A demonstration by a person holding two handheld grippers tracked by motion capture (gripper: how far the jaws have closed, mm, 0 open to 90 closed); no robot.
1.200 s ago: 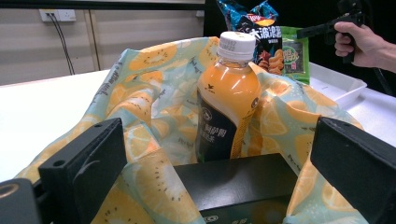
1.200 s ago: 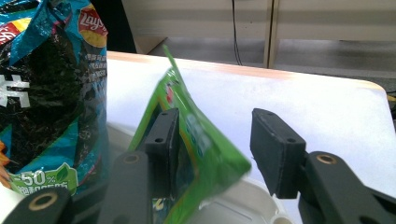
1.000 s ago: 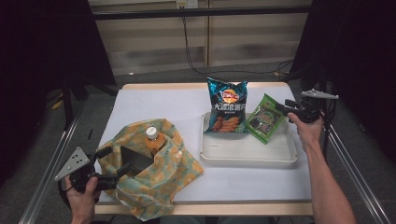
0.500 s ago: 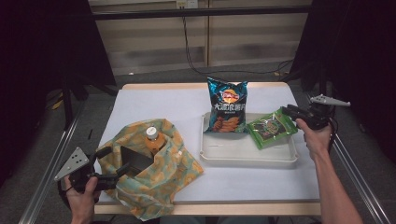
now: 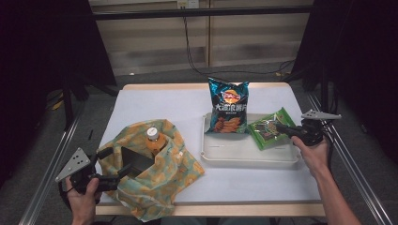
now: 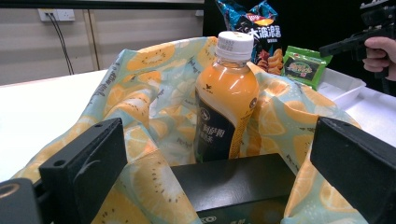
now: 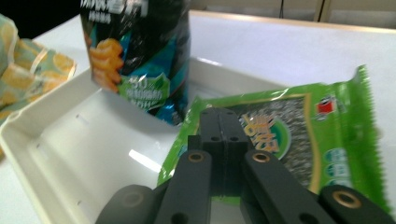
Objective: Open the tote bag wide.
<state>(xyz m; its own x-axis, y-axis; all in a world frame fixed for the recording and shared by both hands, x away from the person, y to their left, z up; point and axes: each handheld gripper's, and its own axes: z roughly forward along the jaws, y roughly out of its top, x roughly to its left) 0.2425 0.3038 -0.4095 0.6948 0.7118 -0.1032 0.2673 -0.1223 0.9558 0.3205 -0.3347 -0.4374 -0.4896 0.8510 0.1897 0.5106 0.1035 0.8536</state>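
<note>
A green snack packet (image 5: 265,132) (image 7: 303,135) leans in the right end of the white tray (image 5: 244,158) (image 7: 65,140). My right gripper (image 5: 280,127) (image 7: 224,115) has just been closing, and its jaws now meet with their tips pinching the packet's face. A blue chip bag (image 5: 228,108) (image 7: 140,51) stands at the tray's back. My left gripper (image 5: 111,172) (image 6: 219,156) is open at the mouth of the fruit-print cloth bag (image 5: 164,185) (image 6: 154,84). That bag holds an orange drink bottle (image 5: 152,140) (image 6: 226,102) and a black box (image 5: 133,160) (image 6: 233,184).
White table (image 5: 155,105) with bare room at the back left and along the front right. Metal rails run down both sides of the table. The right hand and its gripper (image 6: 345,44) appear far off in the left gripper view.
The right gripper moved down and nearer with its jaws closing. The green packet tipped from leaning upright to lying flatter at the tray's right end. The left hand stayed put.
</note>
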